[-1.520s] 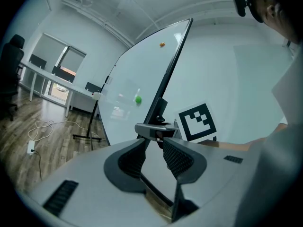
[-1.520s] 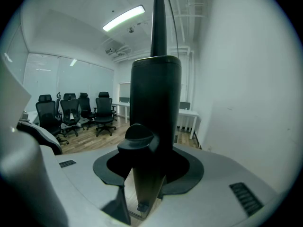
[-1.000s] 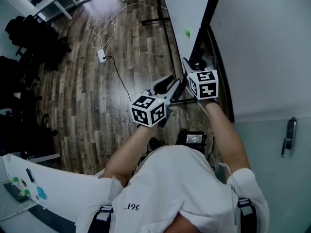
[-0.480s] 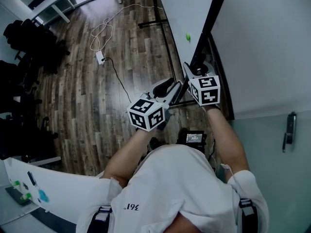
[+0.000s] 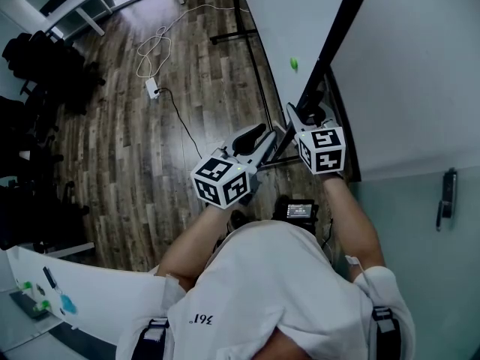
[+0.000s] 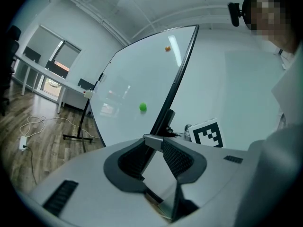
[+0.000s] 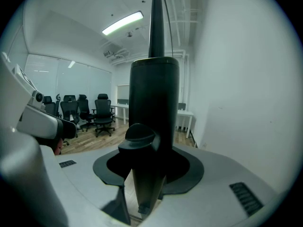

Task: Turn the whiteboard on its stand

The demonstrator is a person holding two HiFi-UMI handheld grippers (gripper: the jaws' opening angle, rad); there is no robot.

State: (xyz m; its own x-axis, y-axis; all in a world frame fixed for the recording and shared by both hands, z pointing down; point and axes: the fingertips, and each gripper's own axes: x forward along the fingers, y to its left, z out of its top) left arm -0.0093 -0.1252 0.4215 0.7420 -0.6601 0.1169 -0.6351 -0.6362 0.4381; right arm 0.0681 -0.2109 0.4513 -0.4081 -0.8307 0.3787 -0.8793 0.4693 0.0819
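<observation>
- The marker cube (image 5: 221, 180) on the left gripper is showing only black-and-white square patterns, as is the one on the right; neither is carrying letters.
- The white shirt (image 5: 270, 291) is bearing a few small dark characters near its lower left edge. They are looking like digits but are too small to read for sure.
- A small device (image 5: 300, 211) below the grippers is showing a lit screen whose writing cannot be made out.
- The whiteboard (image 6: 135, 74) is standing on its stand (image 5: 240, 34) close to the right-hand wall. It is carrying no writing, only a green magnet (image 6: 143, 107) and an orange magnet (image 6: 167, 48) near its black side edge.
- The left gripper (image 6: 154, 142) is clamping that side edge low down. The black frame is running down between its jaws and lying against the ribbed pads.
- The right gripper (image 7: 151, 141) is clamping the same black frame just beside the left one, and the dark post is filling the whole gap between its jaws.
- In the right gripper view the post is covering the inner jaw faces, so the pads themselves are hard to make out.
- In the head view the board is appearing almost edge-on, with its top cut off by the upper edge.
- In the left gripper view the gripper's own grey body is hiding the board's bottom corner.
- A white cable (image 5: 161, 47) is lying looped on the wooden floor (image 5: 142, 156), well apart from the stand.
</observation>
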